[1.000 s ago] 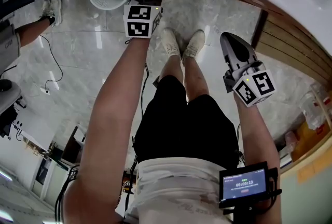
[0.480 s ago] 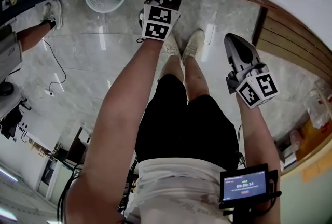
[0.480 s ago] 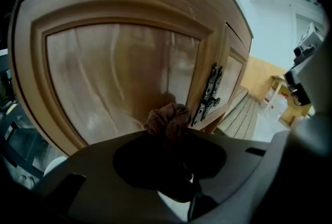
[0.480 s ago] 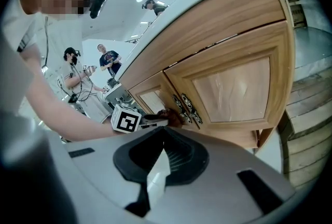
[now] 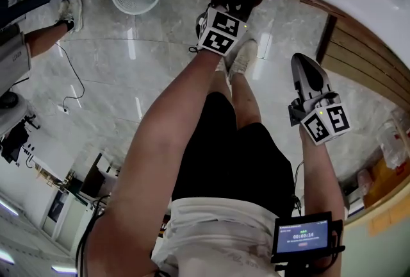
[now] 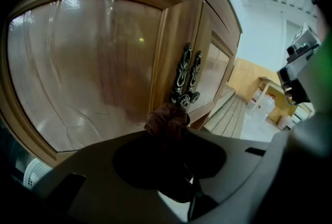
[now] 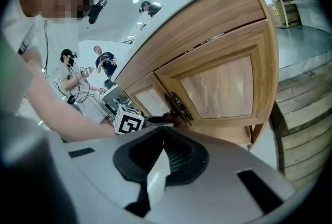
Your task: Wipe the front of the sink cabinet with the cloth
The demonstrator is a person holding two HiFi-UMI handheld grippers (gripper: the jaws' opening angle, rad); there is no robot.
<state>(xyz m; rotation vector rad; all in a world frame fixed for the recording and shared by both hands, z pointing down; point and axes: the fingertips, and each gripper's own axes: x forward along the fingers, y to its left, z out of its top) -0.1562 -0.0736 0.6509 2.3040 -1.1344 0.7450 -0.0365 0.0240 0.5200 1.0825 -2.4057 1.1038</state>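
Left gripper view: the left gripper (image 6: 170,127) pinches the cloth (image 6: 166,118), which bunches straight ahead of its jaws, at the cabinet (image 6: 83,72) just below the handles (image 6: 185,80). The right gripper (image 7: 165,137), closed on nothing, hangs farther off.

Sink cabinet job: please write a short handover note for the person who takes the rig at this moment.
Left tool: shut on the brown cloth, held at the foot of the door handles, in the middle of the cabinet front.
Right tool: shut, empty, hanging away from the cabinet front.
Done: the pictures do not show which parts are wiped.
Left: treat the whole front as not yet wiped.
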